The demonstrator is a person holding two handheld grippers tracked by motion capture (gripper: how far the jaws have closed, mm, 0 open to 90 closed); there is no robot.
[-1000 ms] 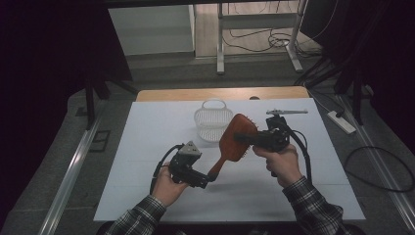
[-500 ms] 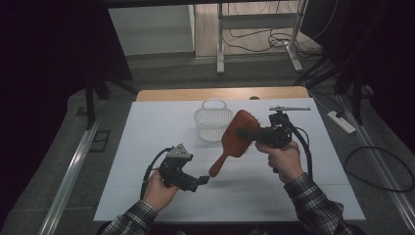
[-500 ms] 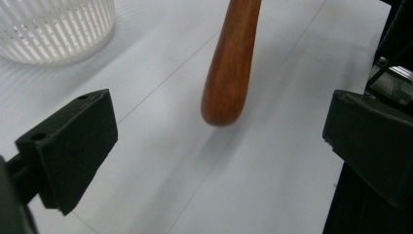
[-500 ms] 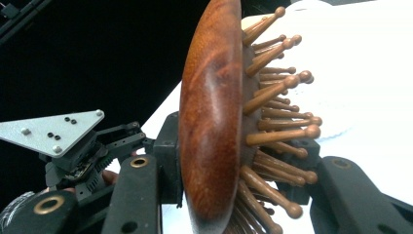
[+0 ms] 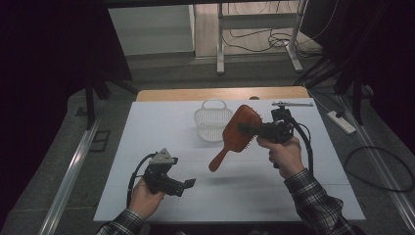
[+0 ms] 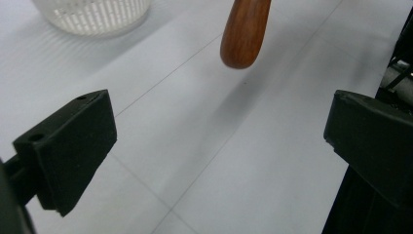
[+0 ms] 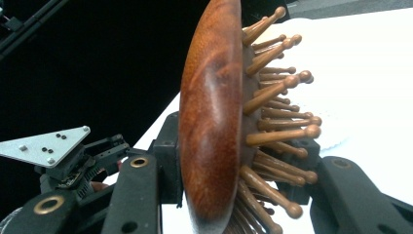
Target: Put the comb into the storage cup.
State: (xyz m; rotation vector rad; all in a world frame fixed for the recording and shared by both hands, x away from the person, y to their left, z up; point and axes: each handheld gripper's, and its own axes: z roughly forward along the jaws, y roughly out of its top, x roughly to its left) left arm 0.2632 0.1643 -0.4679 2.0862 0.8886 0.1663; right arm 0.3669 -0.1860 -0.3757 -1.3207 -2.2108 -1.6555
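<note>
two grippers work over a white table [image 5: 147, 147]. at the left, the left gripper [image 5: 177, 184] hovers low with its jaws wide and nothing between them. further right, a round white slatted plastic basket [image 5: 212, 122] stands near the far edge; whether anything lies inside is hard to make out. the right gripper [image 5: 252, 129] clamps the head of a reddish-brown wooden paddle hairbrush [image 5: 240, 132] in the air, handle slanting down.

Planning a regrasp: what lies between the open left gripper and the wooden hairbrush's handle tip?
Nothing: in the left gripper view, bare white table runs from the left gripper to the brown wooden hairbrush handle hanging above.
</note>
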